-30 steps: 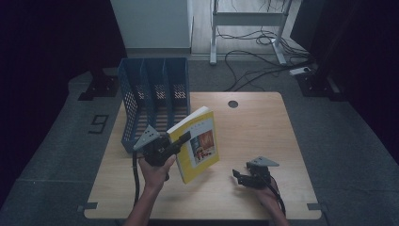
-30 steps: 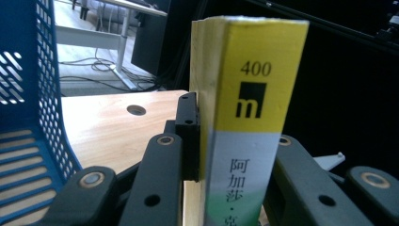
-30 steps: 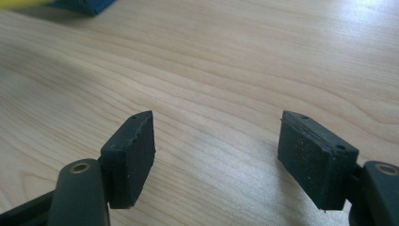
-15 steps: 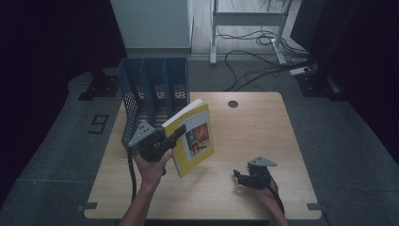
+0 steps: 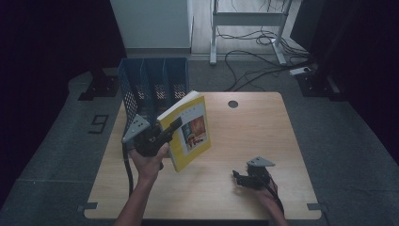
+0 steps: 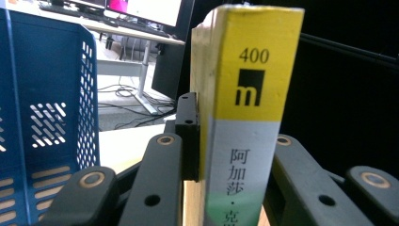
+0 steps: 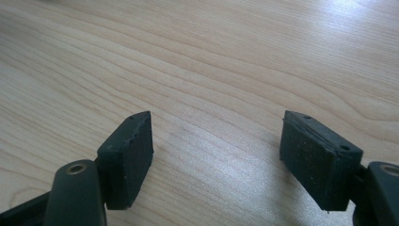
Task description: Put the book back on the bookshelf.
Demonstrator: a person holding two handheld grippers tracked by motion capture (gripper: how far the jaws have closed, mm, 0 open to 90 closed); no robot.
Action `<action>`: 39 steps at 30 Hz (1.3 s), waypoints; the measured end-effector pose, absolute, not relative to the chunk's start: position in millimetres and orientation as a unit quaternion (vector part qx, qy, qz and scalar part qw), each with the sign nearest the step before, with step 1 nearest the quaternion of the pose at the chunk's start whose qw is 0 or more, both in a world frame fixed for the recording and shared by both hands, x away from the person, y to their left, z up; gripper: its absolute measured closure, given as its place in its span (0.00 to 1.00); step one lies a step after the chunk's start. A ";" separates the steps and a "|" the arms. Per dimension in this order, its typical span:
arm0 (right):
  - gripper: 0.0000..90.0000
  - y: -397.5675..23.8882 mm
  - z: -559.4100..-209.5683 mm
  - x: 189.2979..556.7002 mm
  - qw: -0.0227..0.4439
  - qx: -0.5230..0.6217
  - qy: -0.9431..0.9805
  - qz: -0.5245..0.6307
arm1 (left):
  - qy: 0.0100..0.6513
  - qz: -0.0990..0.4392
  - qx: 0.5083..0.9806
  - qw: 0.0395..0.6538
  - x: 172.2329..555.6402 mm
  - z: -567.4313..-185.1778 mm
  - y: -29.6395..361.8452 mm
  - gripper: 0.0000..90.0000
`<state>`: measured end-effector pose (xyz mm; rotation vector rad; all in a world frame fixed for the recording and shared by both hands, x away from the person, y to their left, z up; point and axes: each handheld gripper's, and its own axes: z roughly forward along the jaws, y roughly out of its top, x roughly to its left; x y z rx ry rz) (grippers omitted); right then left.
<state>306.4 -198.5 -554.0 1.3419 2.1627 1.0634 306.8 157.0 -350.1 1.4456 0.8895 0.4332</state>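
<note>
Left claw [image 5: 175,125], clamped on the upright yellow book [image 5: 190,129], holds it just beside the blue file rack [image 5: 153,87]; right claw [image 7: 216,155] gapes empty.

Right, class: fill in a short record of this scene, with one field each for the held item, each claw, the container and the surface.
held item: yellow book, lifted off the table, tilted
left claw: shut on the book's spine
right claw: open, nothing between its pads, low over the table
container: blue file rack, at the table's far left
surface: wooden table
</note>
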 end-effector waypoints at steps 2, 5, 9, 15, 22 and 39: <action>0.28 -199.2 -554.0 307.1 0.190 0.477 0.770 0.378 | 0.392 0.192 0.633 0.640 308.2 -349.6 158.3 0.84; 0.29 -202.5 -554.0 308.4 0.186 0.482 0.765 0.383 | 0.395 0.198 0.631 0.638 310.0 -347.5 159.7 0.84; 0.29 -204.4 -554.0 308.9 0.185 0.488 0.761 0.385 | 0.397 0.203 0.625 0.641 311.4 -342.9 161.7 0.84; 0.29 -202.6 -554.1 308.5 0.193 0.486 0.764 0.379 | 0.397 0.208 0.621 0.643 311.8 -336.4 164.6 0.84; 0.29 -199.7 -554.1 307.7 0.203 0.484 0.767 0.368 | 0.402 0.215 0.613 0.645 314.4 -330.6 168.0 0.84; 0.30 -196.4 -554.5 305.9 0.216 0.482 0.770 0.357 | 0.414 0.248 0.594 0.643 322.4 -317.1 177.8 0.84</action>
